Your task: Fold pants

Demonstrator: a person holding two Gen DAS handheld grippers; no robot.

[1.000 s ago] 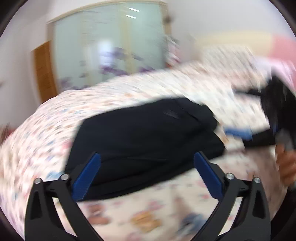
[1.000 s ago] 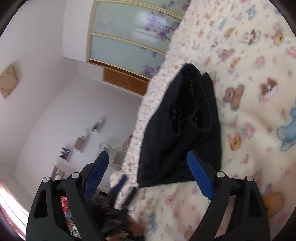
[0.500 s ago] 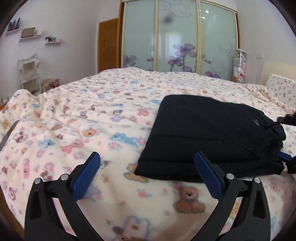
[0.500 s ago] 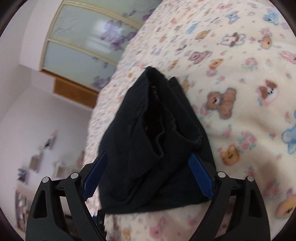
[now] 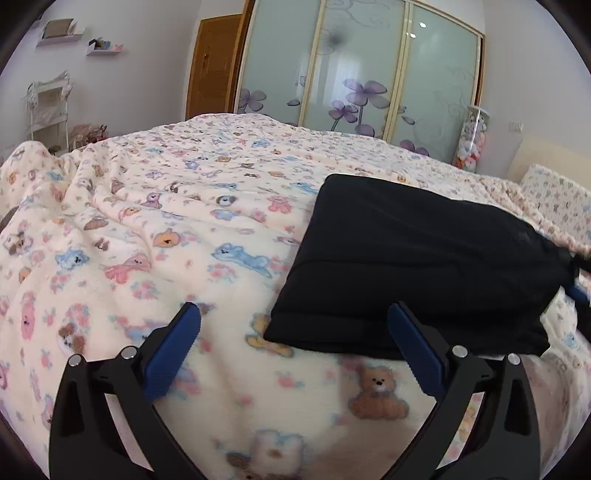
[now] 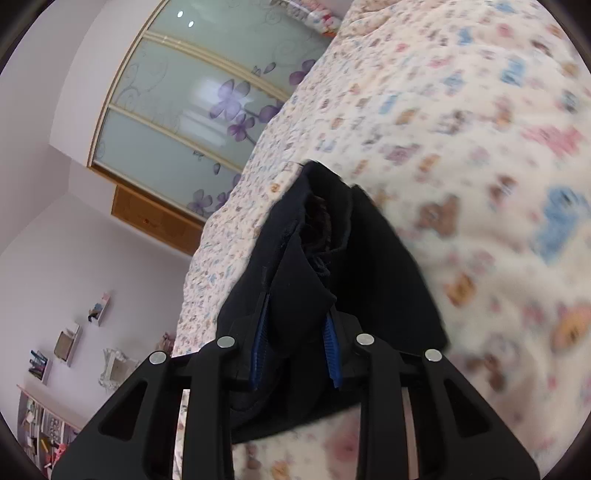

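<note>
The pants (image 5: 413, 266), folded into a thick black stack, lie near the bed's (image 5: 184, 229) front edge. The right gripper (image 6: 295, 345) is closing on one end's layers; a partial bite could spill the fold. The left gripper (image 5: 295, 345) hovers wide, empty.

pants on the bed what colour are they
Plain black pants, best seen in the left wrist view.

A cream blanket (image 5: 155, 236) printed with bears and flowers covers the bed; beyond it, far, stands a wardrobe (image 5: 354, 70) with frosted sliding doors bearing purple flowers, a wooden door (image 5: 212, 62) at its left. Wall shelves (image 5: 59, 31) hang far left; a pillow (image 5: 550, 199) lies far right.
</note>
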